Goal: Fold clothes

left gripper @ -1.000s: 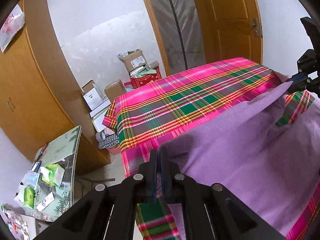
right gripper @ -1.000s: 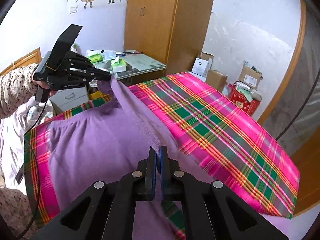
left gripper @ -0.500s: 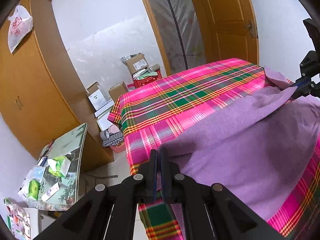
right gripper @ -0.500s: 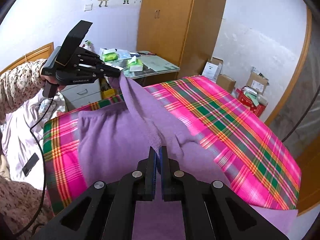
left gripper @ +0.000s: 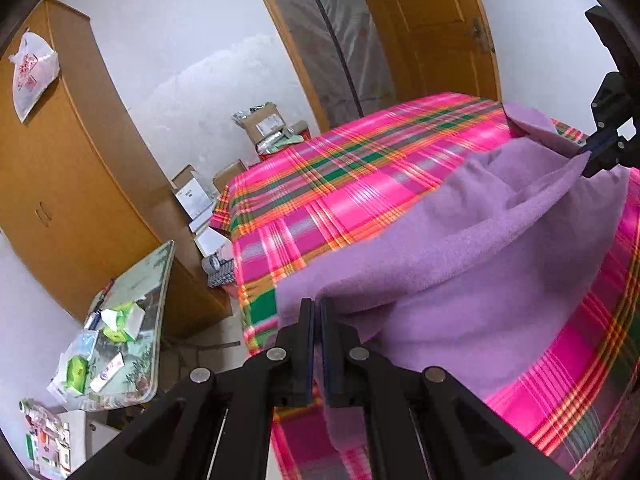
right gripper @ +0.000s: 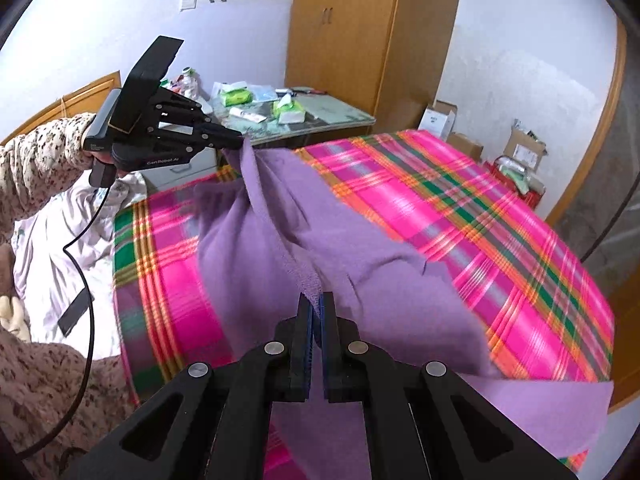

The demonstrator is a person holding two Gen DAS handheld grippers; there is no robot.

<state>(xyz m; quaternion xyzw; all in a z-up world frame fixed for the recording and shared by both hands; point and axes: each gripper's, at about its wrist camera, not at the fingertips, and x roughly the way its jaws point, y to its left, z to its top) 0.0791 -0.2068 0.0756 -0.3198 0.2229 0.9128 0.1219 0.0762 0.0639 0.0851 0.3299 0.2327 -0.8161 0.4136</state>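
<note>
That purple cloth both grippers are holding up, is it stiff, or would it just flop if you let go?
Probably floppy: the purple cloth sags in soft folds between the left hand-held gripper and the right hand-held gripper. It looks fairly light, since pinched edges alone hold it up. Its fuzzy surface should grip rather than slide on the plaid bedspread.

White walls; wooden wardrobe (right gripper: pixel 360 36), wooden door (left gripper: pixel 432 28), cluttered glass-topped table (left gripper: pixel 136 320).
</note>
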